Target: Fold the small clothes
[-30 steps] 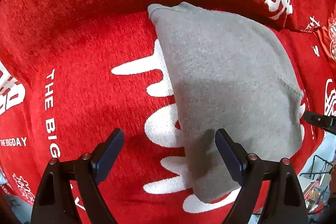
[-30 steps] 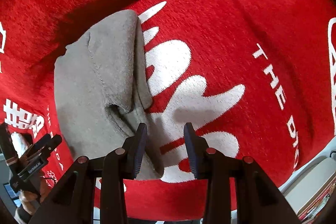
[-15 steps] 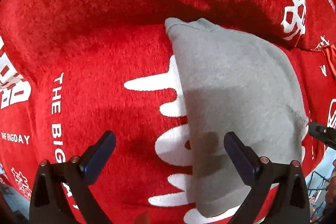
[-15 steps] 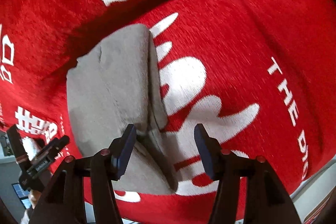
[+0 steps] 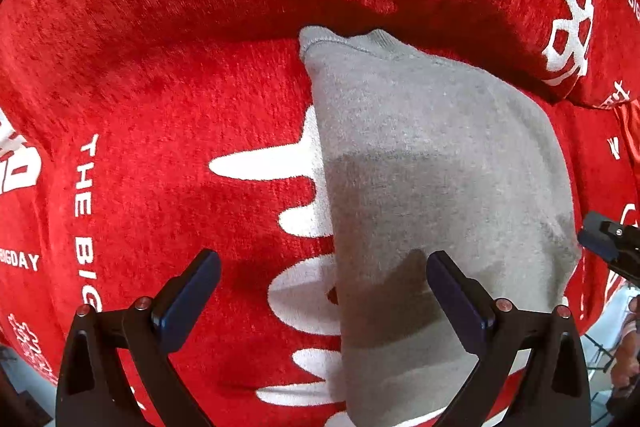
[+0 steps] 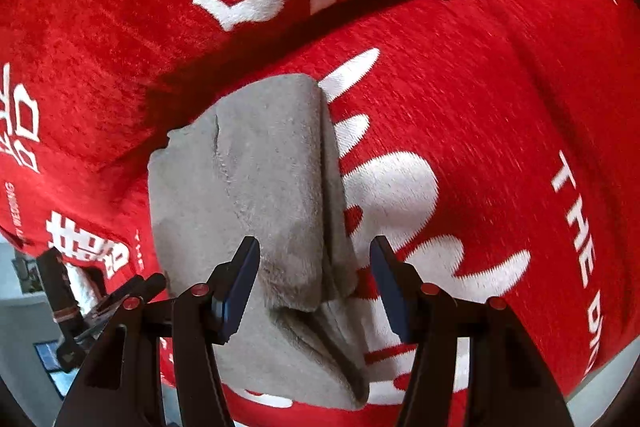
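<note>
A small grey garment [image 5: 436, 187] lies folded on a red sofa cushion [image 5: 168, 131] with white lettering. My left gripper [image 5: 322, 263] points straight down over the garment's left edge, jaws wide open and empty. One left finger [image 5: 452, 287] hovers above the grey cloth, the other above red fabric. In the right wrist view the garment [image 6: 248, 179] shows a layered fold along its right side. My right gripper [image 6: 314, 247] hangs over that fold with its jaws closing. The folded edge lies between the pads, which do not press on it.
The red sofa backrest [image 6: 120, 7] rises behind the garment. The right gripper's tip [image 5: 604, 243] shows at the garment's right edge in the left wrist view. The left gripper [image 6: 132, 291] appears low left in the right wrist view, past the cushion's edge.
The left jaws have spread wider and that gripper drifted sideways over the cushion. The right gripper slid across so the garment's folded edge now sits between its jaws, which widened and then narrowed.
</note>
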Demonstrator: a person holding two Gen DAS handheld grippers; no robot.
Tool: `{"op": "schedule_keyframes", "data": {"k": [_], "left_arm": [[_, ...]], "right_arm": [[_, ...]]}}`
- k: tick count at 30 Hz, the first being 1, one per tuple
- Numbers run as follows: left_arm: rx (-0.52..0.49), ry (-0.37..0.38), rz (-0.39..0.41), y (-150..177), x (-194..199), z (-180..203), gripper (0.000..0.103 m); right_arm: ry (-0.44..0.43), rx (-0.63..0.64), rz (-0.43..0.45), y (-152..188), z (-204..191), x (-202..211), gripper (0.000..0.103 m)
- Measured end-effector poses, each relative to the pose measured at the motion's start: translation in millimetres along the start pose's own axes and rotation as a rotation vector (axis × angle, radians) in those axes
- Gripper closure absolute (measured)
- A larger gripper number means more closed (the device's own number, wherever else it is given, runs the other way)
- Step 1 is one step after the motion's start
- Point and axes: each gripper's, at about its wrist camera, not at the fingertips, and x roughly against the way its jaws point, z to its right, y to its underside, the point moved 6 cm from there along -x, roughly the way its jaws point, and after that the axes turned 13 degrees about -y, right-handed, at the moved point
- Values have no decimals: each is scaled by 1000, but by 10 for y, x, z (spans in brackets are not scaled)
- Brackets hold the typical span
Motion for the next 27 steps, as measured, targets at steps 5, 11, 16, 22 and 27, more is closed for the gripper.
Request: {"op": "schedule_keyframes", "data": {"k": [5,11,16,22,27], "left_arm": [[26,19,-17,-31,-30,-10,0],[24,14,-28,-130,-74,35,0],[10,35,-52,-137,-130,88,0],[21,148,-86,-106,-245,-14,0],[22,294,-128,-164,-372,14,0]], "right_arm": [[-14,13,-60,-2,15,-161,89],[23,-43,-57,-51,252,-187,89],[17,-63,-58,-57,344,-36,77],[-191,-145,-39,-74,426,80,42],[-305,-169,-122,-65,490,-87,42]]}}
